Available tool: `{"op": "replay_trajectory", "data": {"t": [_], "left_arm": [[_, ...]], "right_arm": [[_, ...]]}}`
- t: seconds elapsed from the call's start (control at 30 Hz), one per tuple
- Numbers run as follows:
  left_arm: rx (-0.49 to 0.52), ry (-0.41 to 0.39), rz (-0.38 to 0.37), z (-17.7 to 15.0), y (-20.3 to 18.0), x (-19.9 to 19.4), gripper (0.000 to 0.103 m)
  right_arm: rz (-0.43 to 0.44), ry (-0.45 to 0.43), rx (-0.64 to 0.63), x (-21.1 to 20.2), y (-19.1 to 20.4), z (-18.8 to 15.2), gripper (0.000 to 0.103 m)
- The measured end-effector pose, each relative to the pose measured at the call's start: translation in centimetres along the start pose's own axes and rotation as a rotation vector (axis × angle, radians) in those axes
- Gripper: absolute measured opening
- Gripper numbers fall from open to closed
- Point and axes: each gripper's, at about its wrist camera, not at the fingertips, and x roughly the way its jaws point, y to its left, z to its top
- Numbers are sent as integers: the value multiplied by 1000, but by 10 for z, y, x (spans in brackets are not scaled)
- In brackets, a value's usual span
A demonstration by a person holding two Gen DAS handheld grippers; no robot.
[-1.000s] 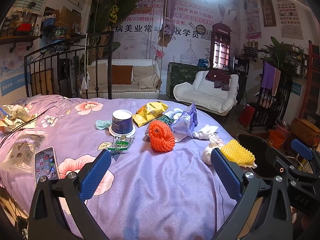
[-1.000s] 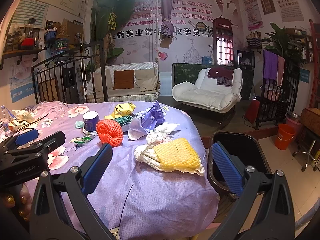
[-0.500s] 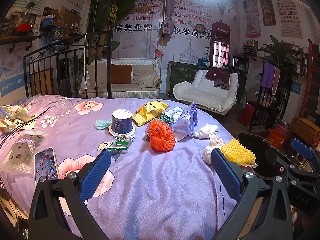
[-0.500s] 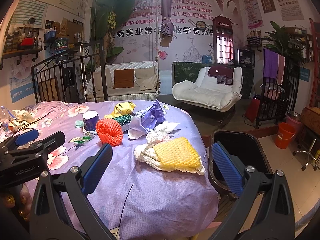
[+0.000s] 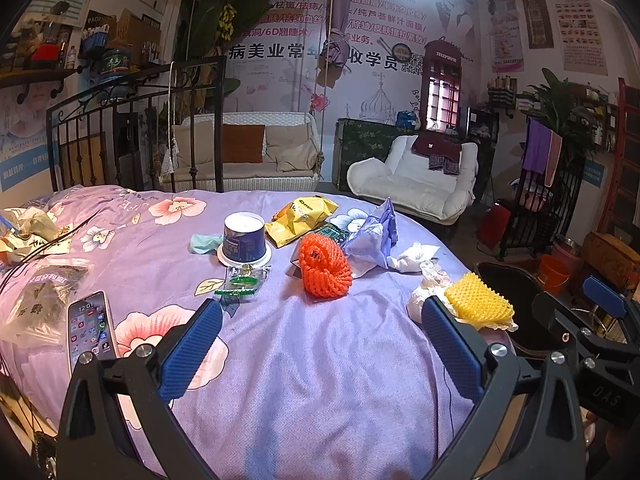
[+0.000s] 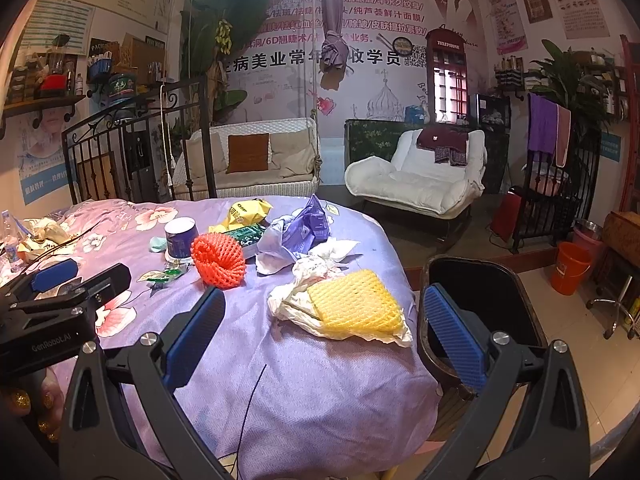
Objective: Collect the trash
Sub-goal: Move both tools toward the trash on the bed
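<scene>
Left wrist view. Left gripper (image 5: 320, 344): jaws wide apart, empty, held above the purple floral bedspread (image 5: 304, 380). Litter spread from 11 to 2 o'clock:
- Orange foam net (image 5: 325, 270), 12 o'clock, lying on its side; light, springy, likely to crush flat under the pads.
- Blue-and-white paper cup (image 5: 244, 238), 11 o'clock, apparently upside down on its lid; a pale green scrap touches its left side.
- Yellow snack bag (image 5: 299, 218), beyond the cup; crinkly, slippery film.
- Clear wrapper with green print (image 5: 243, 280), just in front of the cup; flat, hard to pinch off cloth.
- Lilac plastic bag (image 5: 374, 234), 1 o'clock, crumpled upright.
- Phone (image 5: 90, 326), 9 o'clock; not trash by my reading.

Right wrist view. Right gripper (image 6: 320, 336): jaws likewise spread, nothing between them.
- Yellow foam net (image 6: 355, 300), 12 o'clock, resting on crumpled white paper (image 6: 298, 284) near the bed edge; both featherweight and soft. Best hold judged to be the net's near edge, or net and paper pinched together.
- Black bin (image 6: 484, 292), 2 o'clock, on the floor just beside the bed; interior dark, contents not discernible.
- Remaining litter clusters at 11 o'clock.
</scene>
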Motion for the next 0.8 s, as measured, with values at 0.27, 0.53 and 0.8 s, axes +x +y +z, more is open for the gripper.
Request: {"op": "replay_trajectory", "data": {"t": [0.27, 0.53, 0.8], "left_arm": [[26, 13, 13, -1, 0, 2, 100], [-38, 172, 0, -17, 21, 26, 100], [-28, 255, -8, -22, 44, 52, 98]], "right_arm": [[6, 15, -4, 3, 1, 0, 98], [32, 97, -28, 22, 2, -3, 98], [60, 208, -49, 64, 9, -5, 98]]}}
